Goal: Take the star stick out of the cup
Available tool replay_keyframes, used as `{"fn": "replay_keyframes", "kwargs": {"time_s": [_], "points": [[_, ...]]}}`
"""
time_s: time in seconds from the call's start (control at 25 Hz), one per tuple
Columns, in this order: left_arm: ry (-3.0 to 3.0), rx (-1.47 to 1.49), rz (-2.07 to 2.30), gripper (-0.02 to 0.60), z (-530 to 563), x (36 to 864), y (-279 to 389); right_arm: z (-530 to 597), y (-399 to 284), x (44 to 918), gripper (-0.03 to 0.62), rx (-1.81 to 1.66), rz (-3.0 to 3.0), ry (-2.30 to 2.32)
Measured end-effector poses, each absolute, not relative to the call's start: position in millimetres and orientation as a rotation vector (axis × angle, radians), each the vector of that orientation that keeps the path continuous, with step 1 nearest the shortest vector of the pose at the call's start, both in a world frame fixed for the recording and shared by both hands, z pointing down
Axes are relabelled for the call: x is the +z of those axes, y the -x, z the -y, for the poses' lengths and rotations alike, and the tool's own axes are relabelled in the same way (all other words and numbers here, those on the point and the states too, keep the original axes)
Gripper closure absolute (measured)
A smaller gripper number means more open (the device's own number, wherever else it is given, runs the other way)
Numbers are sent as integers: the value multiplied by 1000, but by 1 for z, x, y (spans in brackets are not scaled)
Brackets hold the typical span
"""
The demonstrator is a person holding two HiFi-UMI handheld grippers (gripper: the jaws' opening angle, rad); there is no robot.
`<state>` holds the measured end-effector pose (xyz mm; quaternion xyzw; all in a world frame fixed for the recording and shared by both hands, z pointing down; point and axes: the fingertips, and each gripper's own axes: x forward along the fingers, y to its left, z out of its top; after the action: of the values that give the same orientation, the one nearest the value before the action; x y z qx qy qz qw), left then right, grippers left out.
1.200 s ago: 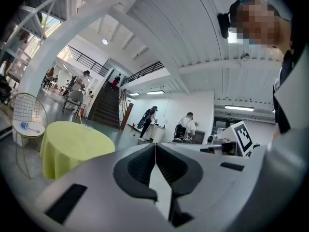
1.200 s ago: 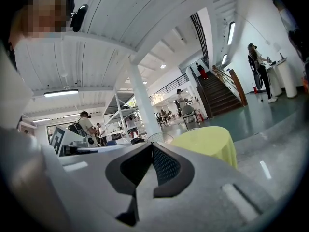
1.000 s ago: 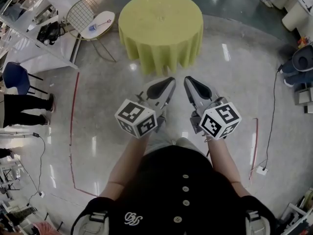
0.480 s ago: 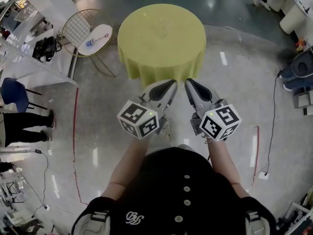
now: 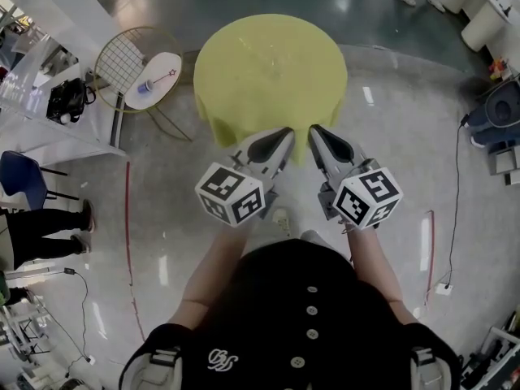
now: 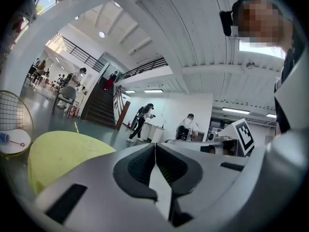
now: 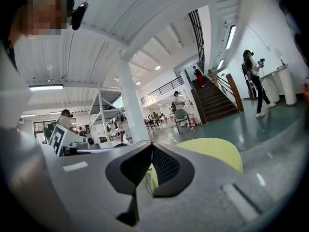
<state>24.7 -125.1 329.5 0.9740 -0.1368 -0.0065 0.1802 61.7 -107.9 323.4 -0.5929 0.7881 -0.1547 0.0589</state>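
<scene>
Holding left claw (image 5: 285,134) and right claw (image 5: 314,131) closed tight, both empty. Star stick (image 5: 165,76) leans from cup (image 5: 145,86) on white desk (image 5: 169,62) at 10 o'clock, well apart; approaching yellow desk (image 5: 268,63) instead would miss it

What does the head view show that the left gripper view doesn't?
Only the head view: the person's black buttoned top and the red floor line. Only the left gripper view: the staircase and the white ceiling. Both: the yellow table, the small white table with the blue cup and star stick, and the left gripper, shut and empty.
</scene>
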Motion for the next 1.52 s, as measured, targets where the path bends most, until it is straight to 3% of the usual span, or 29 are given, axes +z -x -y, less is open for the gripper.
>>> {"fn": "replay_keyframes", "kwargs": {"time_s": [1.0, 1.52], "points": [[-2716, -15, 460, 568, 204, 350, -22, 189, -66, 342, 589, -496, -2438, 1762], [-2676, -24, 568, 568, 271, 359, -51, 262, -96, 348, 589, -530, -2530, 1630]]}}
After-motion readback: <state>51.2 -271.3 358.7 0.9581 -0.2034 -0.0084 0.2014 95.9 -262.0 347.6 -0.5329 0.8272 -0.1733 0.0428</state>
